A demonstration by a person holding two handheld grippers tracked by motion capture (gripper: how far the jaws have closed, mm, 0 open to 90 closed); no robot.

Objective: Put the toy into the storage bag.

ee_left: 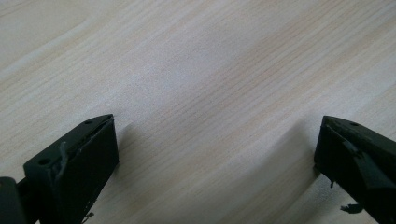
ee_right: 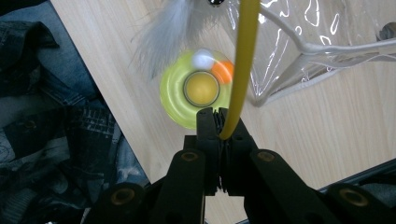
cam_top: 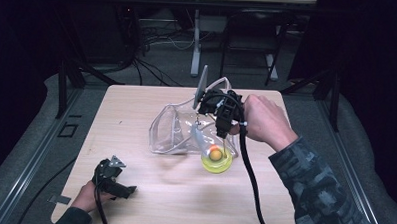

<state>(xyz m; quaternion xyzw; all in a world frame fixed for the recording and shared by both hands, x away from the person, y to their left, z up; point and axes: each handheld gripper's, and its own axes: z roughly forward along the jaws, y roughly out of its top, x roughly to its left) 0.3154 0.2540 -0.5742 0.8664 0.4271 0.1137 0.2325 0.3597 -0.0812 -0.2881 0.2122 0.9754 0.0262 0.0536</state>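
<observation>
Pouch (cam_top: 178,134) at frame centre on table (cam_top: 148,200). Disc toy (cam_top: 217,160) just lower right of pouch, touching its edge. Right gripper (cam_top: 221,124) above disc. Left gripper (cam_top: 111,179) lower left, well apart.

The high view looks forward and down over the whole worktop (cam_top: 148,200) from the person's side; the left gripper view sits close above bare wood, facing down; the right gripper view looks steeply down on the yellow disc (ee_right: 180,100), shared with the high view (cam_top: 216,162).
</observation>
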